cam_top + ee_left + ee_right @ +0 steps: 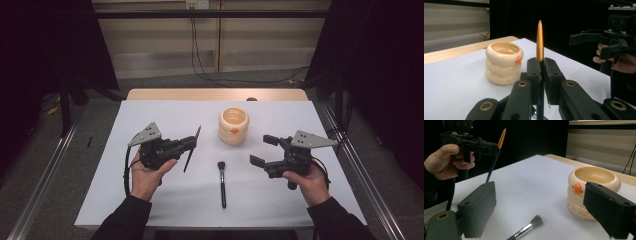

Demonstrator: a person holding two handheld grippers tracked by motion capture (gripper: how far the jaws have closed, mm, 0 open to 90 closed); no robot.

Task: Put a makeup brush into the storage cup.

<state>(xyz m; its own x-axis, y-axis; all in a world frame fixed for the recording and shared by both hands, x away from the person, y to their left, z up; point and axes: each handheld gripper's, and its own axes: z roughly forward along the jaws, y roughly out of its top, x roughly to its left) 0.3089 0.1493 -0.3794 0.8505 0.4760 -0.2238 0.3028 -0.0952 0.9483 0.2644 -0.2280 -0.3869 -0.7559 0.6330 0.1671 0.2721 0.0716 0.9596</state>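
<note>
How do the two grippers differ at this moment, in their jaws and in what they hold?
The left gripper has its jaws shut on a thin brush with a gold end; the right gripper has its jaws wide apart and holds nothing. Both are held above the white table, each in one hand.

L hand [148,176] holds left gripper [192,142] low over table, jaws pinched tight on a thin brush [539,42]. R hand [306,181] holds right gripper [265,150], jaws wide apart, apparently nothing between them. Both forearms enter from bottom.
</note>
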